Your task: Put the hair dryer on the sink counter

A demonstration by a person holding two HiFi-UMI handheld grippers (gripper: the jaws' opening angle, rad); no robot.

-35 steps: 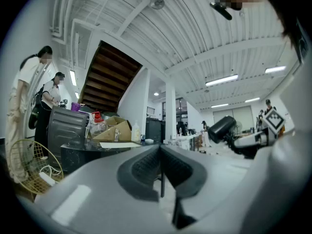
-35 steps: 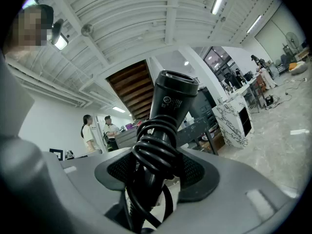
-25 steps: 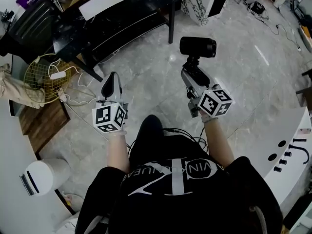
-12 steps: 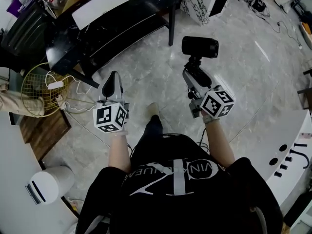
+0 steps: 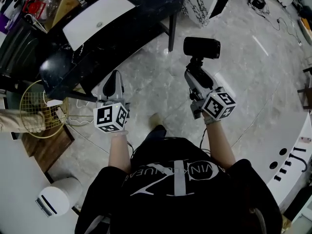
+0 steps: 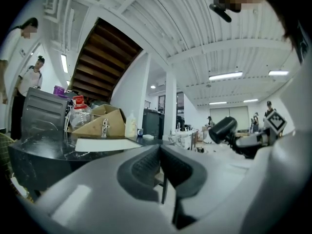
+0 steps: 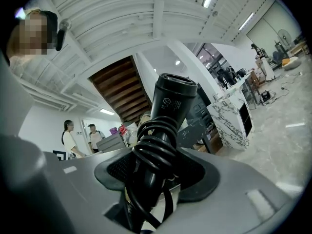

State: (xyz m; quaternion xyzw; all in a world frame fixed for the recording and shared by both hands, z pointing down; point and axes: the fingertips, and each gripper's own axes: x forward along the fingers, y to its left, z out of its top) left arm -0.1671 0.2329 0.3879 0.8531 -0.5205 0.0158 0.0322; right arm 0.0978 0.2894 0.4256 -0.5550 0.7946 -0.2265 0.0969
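The hair dryer (image 5: 201, 48) is off the counter and in the air, carried upright by the right gripper (image 5: 195, 71), whose jaws are clamped on its handle where the black cord is wound in loops. The right gripper view shows those coils pinched between the pads with the barrel standing above them. The left gripper (image 5: 113, 79) carries nothing; its jaws are pressed together at the tips.

Over the last second the grip and the pose of both grippers have not changed. What has changed is the ground below them: the black sink counter (image 5: 146, 9) with its white basin (image 5: 97, 18) has slid lower and nearer in the head view, and the wire basket (image 5: 34, 108) and white bin (image 5: 56, 199) have shifted with it. The person appears to be walking toward the counter.

For the task this reads as the carry stage, well advanced but not done: the dryer is well apart from the counter top, which lies ahead and to the left, so the set-down and release are left
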